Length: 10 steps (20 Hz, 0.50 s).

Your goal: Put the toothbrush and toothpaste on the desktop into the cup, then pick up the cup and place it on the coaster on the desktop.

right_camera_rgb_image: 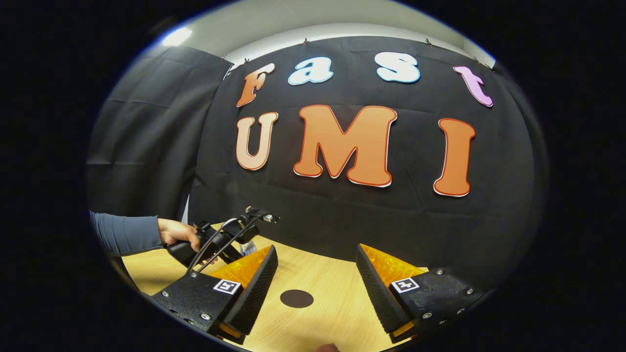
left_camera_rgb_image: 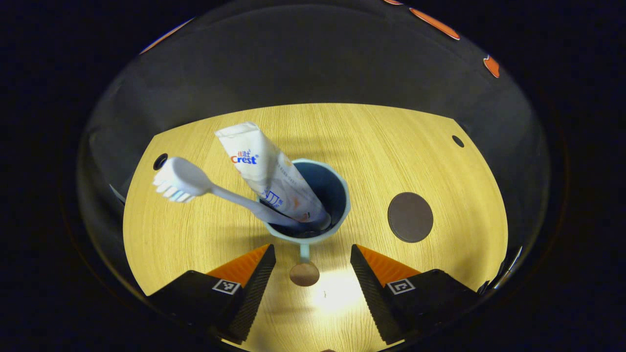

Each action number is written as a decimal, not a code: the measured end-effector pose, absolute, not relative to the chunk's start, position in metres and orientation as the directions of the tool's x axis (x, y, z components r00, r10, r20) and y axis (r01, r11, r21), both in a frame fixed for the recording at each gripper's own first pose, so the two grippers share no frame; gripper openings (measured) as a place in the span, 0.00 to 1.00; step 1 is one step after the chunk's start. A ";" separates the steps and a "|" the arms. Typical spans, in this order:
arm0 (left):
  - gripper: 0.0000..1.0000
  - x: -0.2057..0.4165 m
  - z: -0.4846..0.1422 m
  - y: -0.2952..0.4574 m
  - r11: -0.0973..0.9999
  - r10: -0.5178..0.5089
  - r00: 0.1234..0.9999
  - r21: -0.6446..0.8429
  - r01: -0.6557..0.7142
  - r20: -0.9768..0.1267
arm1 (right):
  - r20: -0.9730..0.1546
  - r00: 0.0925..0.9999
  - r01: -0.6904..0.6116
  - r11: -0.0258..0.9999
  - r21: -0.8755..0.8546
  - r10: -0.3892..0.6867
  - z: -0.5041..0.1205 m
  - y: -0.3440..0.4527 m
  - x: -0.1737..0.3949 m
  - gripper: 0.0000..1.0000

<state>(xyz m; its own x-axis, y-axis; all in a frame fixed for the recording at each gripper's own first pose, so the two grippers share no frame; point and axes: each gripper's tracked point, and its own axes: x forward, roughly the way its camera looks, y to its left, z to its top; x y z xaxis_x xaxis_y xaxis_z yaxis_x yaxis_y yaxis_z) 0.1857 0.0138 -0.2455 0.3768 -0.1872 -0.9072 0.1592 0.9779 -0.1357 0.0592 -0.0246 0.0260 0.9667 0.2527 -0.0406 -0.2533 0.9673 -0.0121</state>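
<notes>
Two things are already in the cup point(left_camera_rgb_image: 313, 205): the toothbrush point(left_camera_rgb_image: 210, 188) and the toothpaste point(left_camera_rgb_image: 269, 171). Both lean out to one side, with the brush head and the flat end of the tube sticking far past the rim. The cup stands on the table point(left_camera_rgb_image: 195, 234), and its little handle point(left_camera_rgb_image: 304, 268) points at you.

Your left tool point(left_camera_rgb_image: 313, 261) hangs above the cup with its jaws wide open and nothing in them. The handle sits in the gap between the fingers, but they are not touching it. The coaster point(left_camera_rgb_image: 410, 217) lies flat on the table near the cup, with bare wood between them.

Your right tool point(right_camera_rgb_image: 317, 274) is wide open too and holds nothing. In the right gripper view you can see the coaster point(right_camera_rgb_image: 296, 298) on the table ahead of it, and your hand point(right_camera_rgb_image: 178, 232) holding the left tool off to the side.

I think the lift comes next, so be careful. The handle is thin, and the cup may swing or slip if you pinch only its tip. The brush and tube make one side heavy, so a quick tilt may tip them out. Set the cup down in the middle of the coaster, or it may sit crooked on the edge.
</notes>
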 end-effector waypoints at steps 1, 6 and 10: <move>0.88 0.185 -0.250 0.013 0.981 -0.172 0.361 -0.124 0.152 -0.916 | -0.035 0.967 -0.251 0.968 -0.009 0.251 0.025 -0.031 0.053 0.96; 0.75 0.192 -0.261 0.015 0.990 -0.111 0.360 -0.071 0.123 -0.926 | -0.039 0.971 -0.235 0.972 0.011 0.236 0.014 -0.052 0.038 0.97; 0.44 0.190 -0.271 0.021 0.996 -0.083 0.351 -0.064 0.066 -0.933 | -0.023 0.974 -0.222 0.974 0.037 0.223 0.015 -0.061 0.034 0.97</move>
<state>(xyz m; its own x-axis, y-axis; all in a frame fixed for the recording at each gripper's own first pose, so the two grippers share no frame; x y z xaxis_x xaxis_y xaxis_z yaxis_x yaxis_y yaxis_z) 0.1898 0.0206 -0.2709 0.3512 -0.0833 -0.9326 0.0662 0.9958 -0.0640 0.0341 -0.0612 0.0152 0.9745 0.2233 -0.0231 -0.2224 0.9743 0.0368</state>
